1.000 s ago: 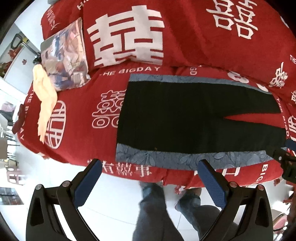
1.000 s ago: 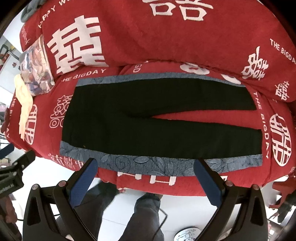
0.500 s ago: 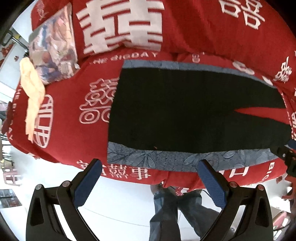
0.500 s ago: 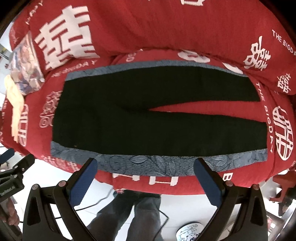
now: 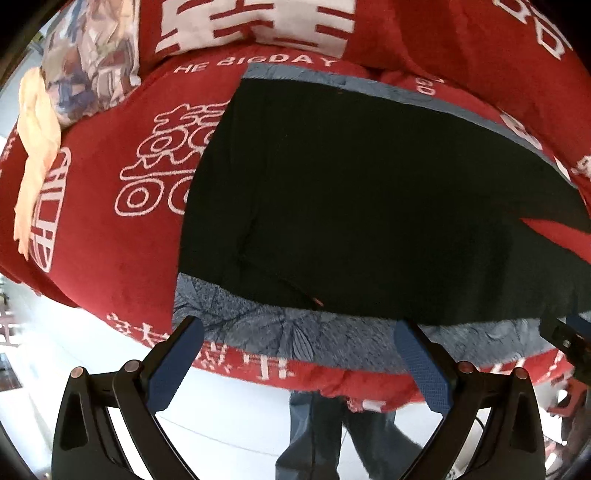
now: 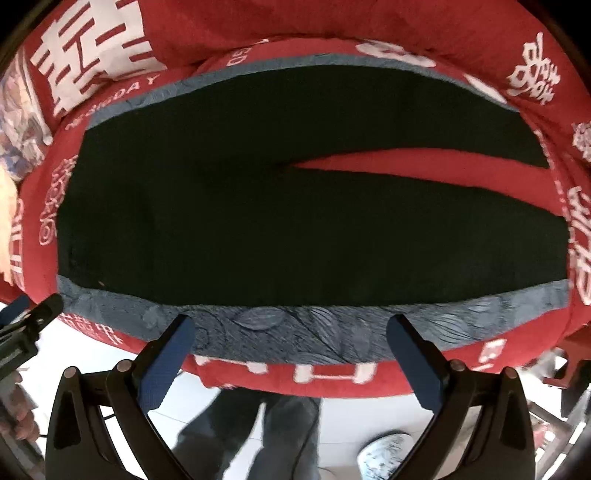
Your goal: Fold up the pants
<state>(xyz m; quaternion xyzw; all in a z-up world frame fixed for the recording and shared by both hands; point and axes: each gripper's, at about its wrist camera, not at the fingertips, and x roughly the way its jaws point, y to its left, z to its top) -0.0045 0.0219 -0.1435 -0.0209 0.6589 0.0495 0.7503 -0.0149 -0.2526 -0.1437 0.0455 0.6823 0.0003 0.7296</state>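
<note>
1. A sofa [image 6: 369,22] covered in red fabric printed with white characters and the words "THE BIGDAY" fills both views; its seat carries everything, and its backrest rises behind.
2. The pants [image 6: 240,221] lie flat and unfolded along the seat, black with a blue-grey leaf-patterned stripe down each outer side. The waistband points to the seat's left end and the two legs run toward its right end, with a narrow wedge of red cover showing between them. The near stripe [image 5: 295,332] lies along the seat's front edge and drapes slightly over it; the far stripe runs beside the foot of the backrest.
3. A patterned cushion [image 5: 88,59] leans at the seat's back left corner, well apart from the waistband.
4. A pale peach cloth [image 5: 33,147] hangs over the seat's left end, just beside the cushion.
5. The person's legs in grey-blue trousers [image 6: 258,435] stand on the white floor right in front of the sofa.
6. The left gripper [image 5: 295,365] hovers at the front edge near the waistband end, its jaws spread wide and empty, the blue pads just in front of the near stripe.
7. The right gripper [image 6: 290,362] hovers at the front edge by the middle of the near stripe, its jaws likewise spread wide and holding nothing.
</note>
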